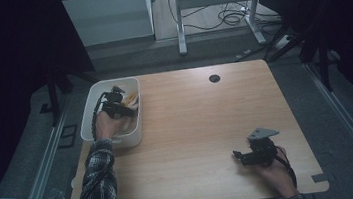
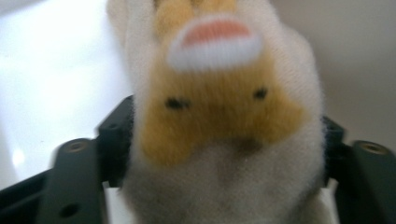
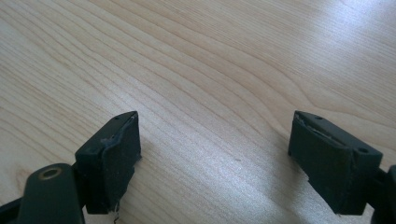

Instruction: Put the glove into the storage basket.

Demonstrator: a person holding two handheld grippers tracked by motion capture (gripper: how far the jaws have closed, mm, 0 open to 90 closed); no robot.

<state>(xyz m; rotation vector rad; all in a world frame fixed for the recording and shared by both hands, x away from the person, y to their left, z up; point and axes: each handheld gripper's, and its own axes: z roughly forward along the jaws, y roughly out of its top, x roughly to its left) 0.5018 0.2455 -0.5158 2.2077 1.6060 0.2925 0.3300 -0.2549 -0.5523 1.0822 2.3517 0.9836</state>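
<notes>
A wooden counter [image 1: 203, 126] is seen from the high view, with a white bin [image 1: 89, 108] placed at its far-left corner. The left gripper [image 1: 123, 104] is positioned inside the bin, held by the left hand [image 1: 107, 125], whose forearm is covered by a plaid sleeve [image 1: 98, 184].

In the left gripper view, a soft cream-and-orange plush item [image 2: 219, 112] is clamped between the 2 black fingers [image 2: 112, 135], which press against both of its sides. 2 small dark dots and a white patch with a pink centre are visible on its fabric. The picture is blurred at this range, so the item cannot be identified further. The pale wall of the bin is seen behind it.

The right gripper [image 1: 239, 157] is held low over the near-right part of the counter by the right hand [image 1: 273, 171], well apart from the bin. A grey three-cornered plate [image 1: 262, 133] is mounted on top of it. In the right gripper view, its 2 fingers [image 3: 112, 158] are spread wide apart, with bare wood grain between them.

A dark round grommet [image 1: 214, 78] is set in the counter near its far edge.
</notes>
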